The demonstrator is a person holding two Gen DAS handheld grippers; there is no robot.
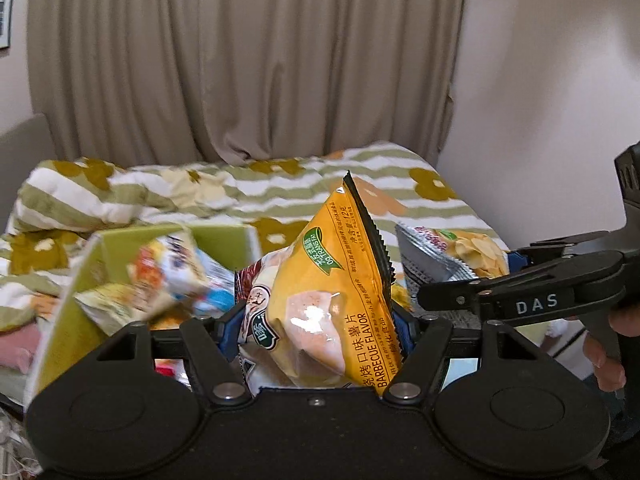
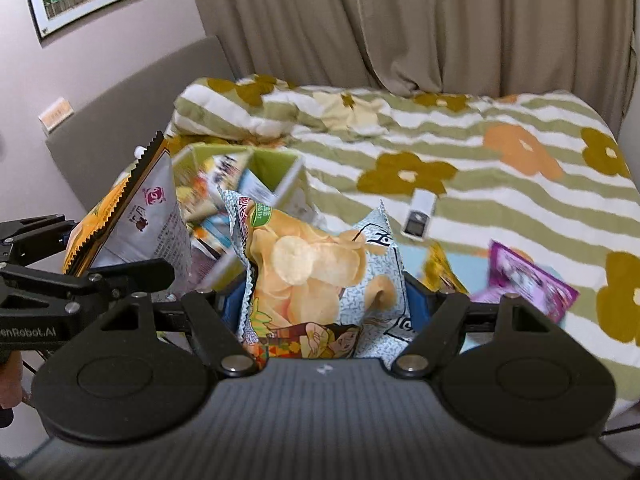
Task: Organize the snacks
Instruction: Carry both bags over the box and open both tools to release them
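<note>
Two tools tilt downward above the bed; left tool (image 1: pixel 316 320) clamps yellow bag (image 1: pixel 328 280); right tool (image 2: pixel 324 304) clamps pale chip bag (image 2: pixel 316 272)

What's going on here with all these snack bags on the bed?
A person is sorting snacks with a handheld gripper in each hand. The left gripper is clamped on a yellow barbecue chip bag, and the right gripper is clamped on a pale blue chip bag. Both bags are held up near a green box on the flowered bedspread that already holds several packets. A purple packet lies loose on the bed.
</note>
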